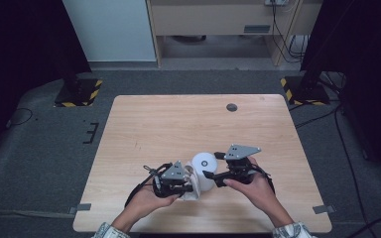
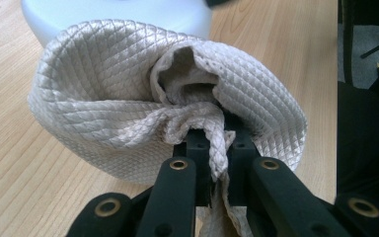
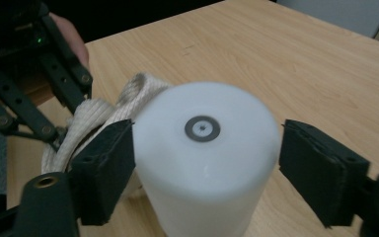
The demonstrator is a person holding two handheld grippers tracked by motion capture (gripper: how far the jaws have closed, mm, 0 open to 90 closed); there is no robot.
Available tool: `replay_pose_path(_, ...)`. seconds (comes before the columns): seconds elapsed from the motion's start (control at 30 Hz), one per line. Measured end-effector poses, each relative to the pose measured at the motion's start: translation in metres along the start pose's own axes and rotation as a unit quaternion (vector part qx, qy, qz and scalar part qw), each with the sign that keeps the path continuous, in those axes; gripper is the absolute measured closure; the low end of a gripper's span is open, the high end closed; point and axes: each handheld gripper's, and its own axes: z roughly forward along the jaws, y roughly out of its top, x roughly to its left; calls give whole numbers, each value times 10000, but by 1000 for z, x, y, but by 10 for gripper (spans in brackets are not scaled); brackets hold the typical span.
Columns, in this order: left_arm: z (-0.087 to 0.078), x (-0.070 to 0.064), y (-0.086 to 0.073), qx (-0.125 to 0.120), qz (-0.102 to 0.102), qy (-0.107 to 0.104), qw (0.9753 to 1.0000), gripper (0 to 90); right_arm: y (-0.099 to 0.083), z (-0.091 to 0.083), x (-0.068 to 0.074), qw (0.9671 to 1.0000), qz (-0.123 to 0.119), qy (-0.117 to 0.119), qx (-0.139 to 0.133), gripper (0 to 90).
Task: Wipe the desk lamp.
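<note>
Fingers (image 3: 106, 170) of the right gripper (image 1: 209, 174) spread wide, one black pad touching the left flank of a white cylinder (image 3: 205, 158), the other standing just clear of its right flank. Jaws of the left gripper (image 1: 191, 188) pressed together, pinching a bunched fold of cream quilted cloth (image 2: 128, 113), which billows out ahead of them against the cylinder's base. Upright near the front edge of the wooden table (image 1: 188, 119), the cylinder, closed on top with a small grey ring (image 3: 202, 128) at its centre; contents hidden. Broad bare tabletop behind and to both sides, up to a dark round grommet (image 1: 231, 107) near the far edge. Little room toward the front edge, taken up by both hands (image 1: 255, 186). Cloth wedged between left gripper and cylinder, touching both.
</note>
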Motion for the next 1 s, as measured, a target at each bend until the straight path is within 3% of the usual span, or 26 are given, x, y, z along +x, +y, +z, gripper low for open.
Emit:
replay_pose_path(0.23, 3, -1, -1, 15, 3, -9, 10000, 843, 9, 5, -9, 9996, 171, -125, -183, 341)
replay_pose_path(0.53, 10, -3, -3, 67, 25, -15, 10000, 843, 8, 14, -17, 9995, 293, -98, 18, 412)
replay_pose_path(0.77, 12, -5, -2, -85, 60, -14, 9999, 840, 8, 16, -18, 9993, 366, 28, -6, 450)
replay_pose_path(1.0, 15, -12, 9, -425, -24, -87, 9991, 839, 6, 17, -18, 9991, 413, 55, -46, 453)
